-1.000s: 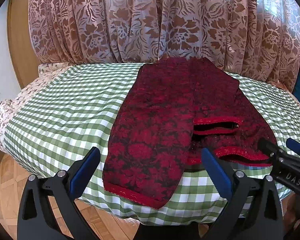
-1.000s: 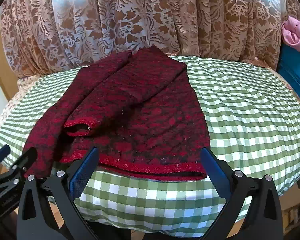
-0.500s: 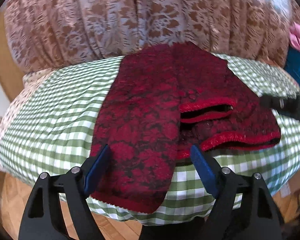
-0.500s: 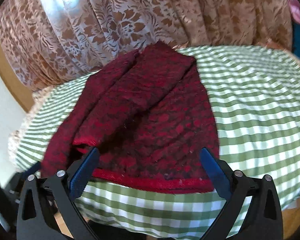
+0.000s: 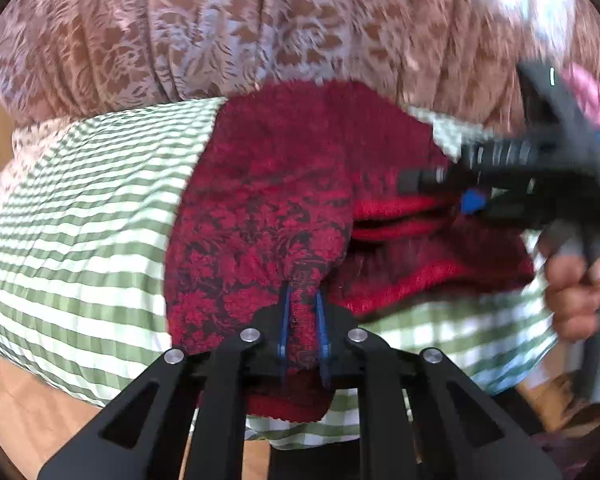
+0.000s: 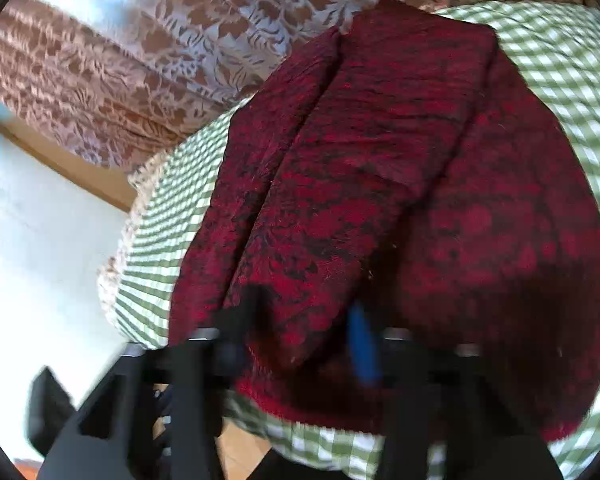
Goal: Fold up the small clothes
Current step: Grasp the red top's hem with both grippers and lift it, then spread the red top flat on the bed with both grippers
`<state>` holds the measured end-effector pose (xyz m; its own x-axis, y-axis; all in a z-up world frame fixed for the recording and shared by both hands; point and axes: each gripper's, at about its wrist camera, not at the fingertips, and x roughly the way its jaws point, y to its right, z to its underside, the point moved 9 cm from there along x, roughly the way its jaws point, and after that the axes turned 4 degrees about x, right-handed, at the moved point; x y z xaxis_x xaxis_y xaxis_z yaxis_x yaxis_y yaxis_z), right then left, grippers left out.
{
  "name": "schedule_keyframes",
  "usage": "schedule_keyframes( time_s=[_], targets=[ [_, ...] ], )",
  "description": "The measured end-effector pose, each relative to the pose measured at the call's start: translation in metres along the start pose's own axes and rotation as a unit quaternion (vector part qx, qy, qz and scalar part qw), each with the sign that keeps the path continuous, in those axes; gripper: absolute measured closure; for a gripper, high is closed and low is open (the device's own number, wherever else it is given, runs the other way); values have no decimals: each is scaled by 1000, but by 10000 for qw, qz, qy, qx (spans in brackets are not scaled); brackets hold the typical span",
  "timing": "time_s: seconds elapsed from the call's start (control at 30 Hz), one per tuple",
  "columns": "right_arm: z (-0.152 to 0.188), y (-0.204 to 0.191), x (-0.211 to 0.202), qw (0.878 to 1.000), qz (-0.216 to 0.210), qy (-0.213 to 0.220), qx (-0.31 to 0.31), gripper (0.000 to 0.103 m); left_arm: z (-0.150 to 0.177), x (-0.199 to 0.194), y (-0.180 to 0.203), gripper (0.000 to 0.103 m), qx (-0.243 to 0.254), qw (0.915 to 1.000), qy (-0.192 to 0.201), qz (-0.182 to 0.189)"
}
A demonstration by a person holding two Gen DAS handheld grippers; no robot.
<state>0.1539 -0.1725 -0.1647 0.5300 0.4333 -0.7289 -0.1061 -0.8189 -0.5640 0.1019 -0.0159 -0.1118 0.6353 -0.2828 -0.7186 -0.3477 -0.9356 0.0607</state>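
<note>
L gripper fingers clamped on a bunched pinch at the near hem of the red garment. R gripper is blurred; fingers look apart around the near hem w/ cloth between them, can't tell if they've bitten yet.

Risks, imo: L pinch is narrow and may only hold the top layer, so a lift could peel layers apart and undo the folded sleeve. If R isn't gripping, hem goes up lopsided and fold skews. Thick knit could also drag the checked cloth.

Garment: dark red w/ black floral pattern, plush, brighter red ribbed edging, partly folded, lying on the desk, near hem hanging over the front edge.
</note>
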Motion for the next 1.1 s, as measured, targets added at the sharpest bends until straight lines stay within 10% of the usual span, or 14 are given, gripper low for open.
schedule_keyframes(
  time_s=[0.23, 0.53, 0.9, 0.97, 1.03, 1.1],
  targets=[
    [-45, 2, -72, 9937, -66, 1094, -215, 90, -57, -27, -68, 93, -970, 9932, 626, 145],
    [-127, 138, -160, 9691, 773, 2160, 904, 90, -119, 14, -202, 94, -1699, 9796, 604, -890],
    [-208, 299, -197, 9222, 1814, 2599, 2217, 89, -136, 75, -368, 89, -2829, 9298, -118, -2351],
    [-215, 318, -199, 9158, 1844, 2614, 2430, 70, -131, 79, -381, 73, -2976, 9196, -181, -2558],
    [-218, 334, -211, 9009, 2054, 2787, 2617, 24, -131, 79, -381, 55, -2898, 9218, -155, -2570],
    [-214, 335, -223, 8932, 2170, 2966, 2592, 24, -128, 73, -372, 51, -2763, 9257, -68, -2583]
  ],
)
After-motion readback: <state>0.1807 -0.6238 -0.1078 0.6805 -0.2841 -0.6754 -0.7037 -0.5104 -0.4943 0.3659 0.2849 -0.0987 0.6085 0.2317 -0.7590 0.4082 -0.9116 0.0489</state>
